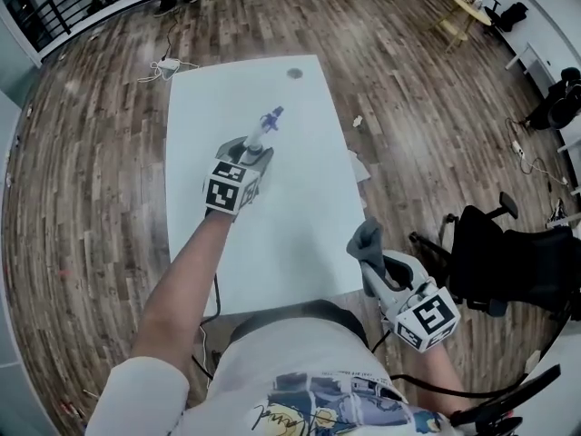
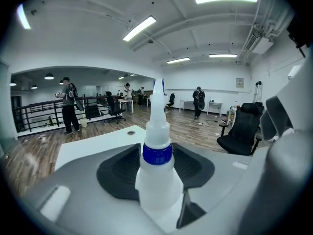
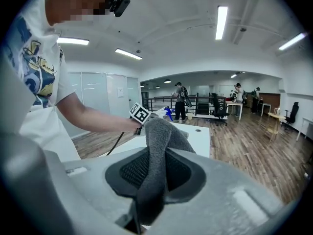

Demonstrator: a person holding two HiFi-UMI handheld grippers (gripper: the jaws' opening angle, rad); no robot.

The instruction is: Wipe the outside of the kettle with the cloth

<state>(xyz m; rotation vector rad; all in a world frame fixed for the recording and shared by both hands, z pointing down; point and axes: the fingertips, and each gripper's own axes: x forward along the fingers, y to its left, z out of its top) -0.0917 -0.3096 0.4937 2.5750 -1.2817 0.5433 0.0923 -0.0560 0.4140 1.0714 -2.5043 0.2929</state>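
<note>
Jutting out, a bottle (image 2: pixel 156 173) is clamped by the left gripper (image 1: pixel 258 147). A cloth (image 3: pixel 159 148) is pinched in the right gripper (image 1: pixel 371 260)

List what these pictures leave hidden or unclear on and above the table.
- Bottle: base hidden inside the left gripper, both views.
- Cloth: lower end buried in the right gripper; full size unclear.
- Table: near edge partly hidden by the person's torso, head view.
- Small dark spot at the table's far end: too small to identify.

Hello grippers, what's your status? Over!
Left gripper shut on spray bottle. Right gripper shut on grey cloth. No kettle in view. Over.
</note>
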